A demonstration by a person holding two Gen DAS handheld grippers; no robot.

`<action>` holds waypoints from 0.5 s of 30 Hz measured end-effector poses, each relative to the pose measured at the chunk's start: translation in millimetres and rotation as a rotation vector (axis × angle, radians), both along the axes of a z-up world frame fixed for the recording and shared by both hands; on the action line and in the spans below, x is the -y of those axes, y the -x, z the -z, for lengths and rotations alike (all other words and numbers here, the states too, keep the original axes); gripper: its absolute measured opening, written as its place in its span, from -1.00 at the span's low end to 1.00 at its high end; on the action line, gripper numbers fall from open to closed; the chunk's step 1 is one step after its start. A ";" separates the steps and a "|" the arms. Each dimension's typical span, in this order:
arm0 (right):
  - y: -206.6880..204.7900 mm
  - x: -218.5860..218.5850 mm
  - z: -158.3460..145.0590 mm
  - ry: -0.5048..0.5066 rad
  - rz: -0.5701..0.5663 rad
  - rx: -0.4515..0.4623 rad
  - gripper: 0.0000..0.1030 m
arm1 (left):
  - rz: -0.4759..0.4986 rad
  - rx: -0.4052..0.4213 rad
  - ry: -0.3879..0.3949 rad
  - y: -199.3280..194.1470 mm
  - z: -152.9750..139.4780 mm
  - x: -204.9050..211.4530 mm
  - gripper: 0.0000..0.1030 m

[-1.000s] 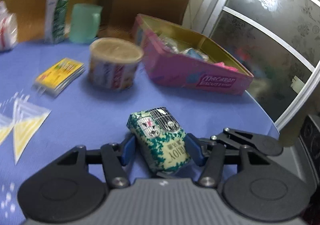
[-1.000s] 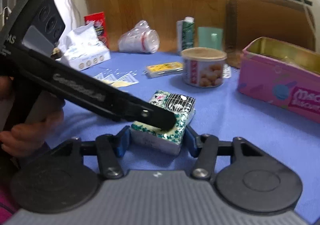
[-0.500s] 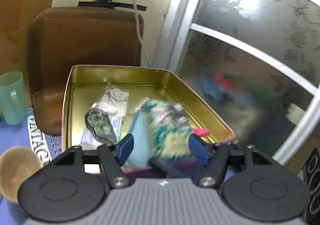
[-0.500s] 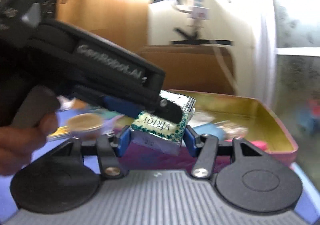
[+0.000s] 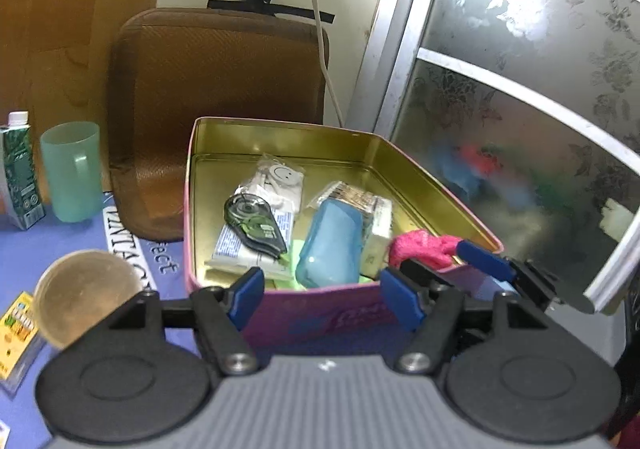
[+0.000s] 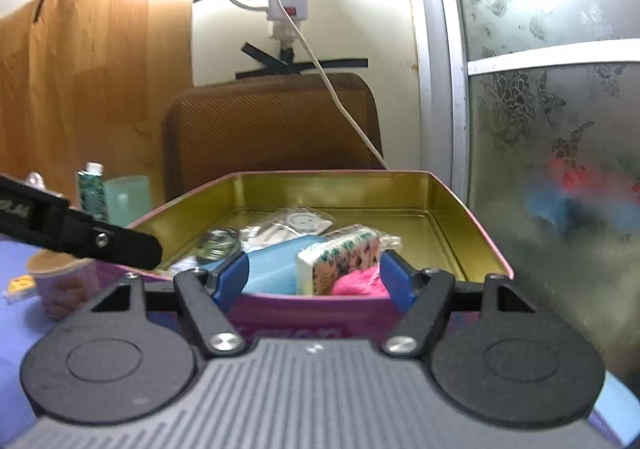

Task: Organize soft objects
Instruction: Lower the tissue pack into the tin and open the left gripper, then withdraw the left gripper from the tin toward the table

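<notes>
The green-patterned tissue pack (image 6: 340, 255) lies inside the pink tin (image 5: 320, 319), leaning against a blue pouch (image 5: 330, 241) and beside a pink soft item (image 5: 420, 247). It also shows in the left wrist view (image 5: 360, 199). My left gripper (image 5: 324, 299) is open and empty at the tin's near wall. My right gripper (image 6: 310, 279) is open and empty at the tin's near rim (image 6: 492, 249); its fingers (image 5: 486, 259) show in the left wrist view at the tin's right corner.
The tin also holds a correction tape (image 5: 254, 221) and small packets (image 5: 280, 179). On the blue table stand a round snack tub (image 5: 86, 297), a green mug (image 5: 72, 169), a carton (image 5: 18, 173) and a yellow packet (image 5: 16, 333). A brown chair (image 5: 216, 97) is behind.
Both grippers carried the tissue pack from the table to the tin, then opened. The pack now lies in the tin and both grippers are empty.
</notes>
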State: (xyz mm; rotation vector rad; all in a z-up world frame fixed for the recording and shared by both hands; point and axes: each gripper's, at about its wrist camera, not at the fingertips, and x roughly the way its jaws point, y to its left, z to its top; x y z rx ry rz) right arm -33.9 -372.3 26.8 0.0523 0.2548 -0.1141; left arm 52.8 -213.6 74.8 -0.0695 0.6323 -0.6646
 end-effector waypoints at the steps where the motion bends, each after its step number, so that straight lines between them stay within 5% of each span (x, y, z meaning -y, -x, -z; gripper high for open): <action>1: 6.5 -3.7 -1.1 -0.010 -0.008 0.007 0.44 | -0.003 0.005 0.002 4.5 -0.8 -4.6 0.28; 9: 26.6 -56.9 -6.1 -0.057 -0.157 -0.031 0.44 | -0.036 0.045 0.001 47.9 8.4 -65.3 0.28; 15: 20.3 -110.8 3.3 -0.006 -0.332 -0.130 0.27 | -0.162 -0.003 -0.018 58.9 36.0 -143.1 0.28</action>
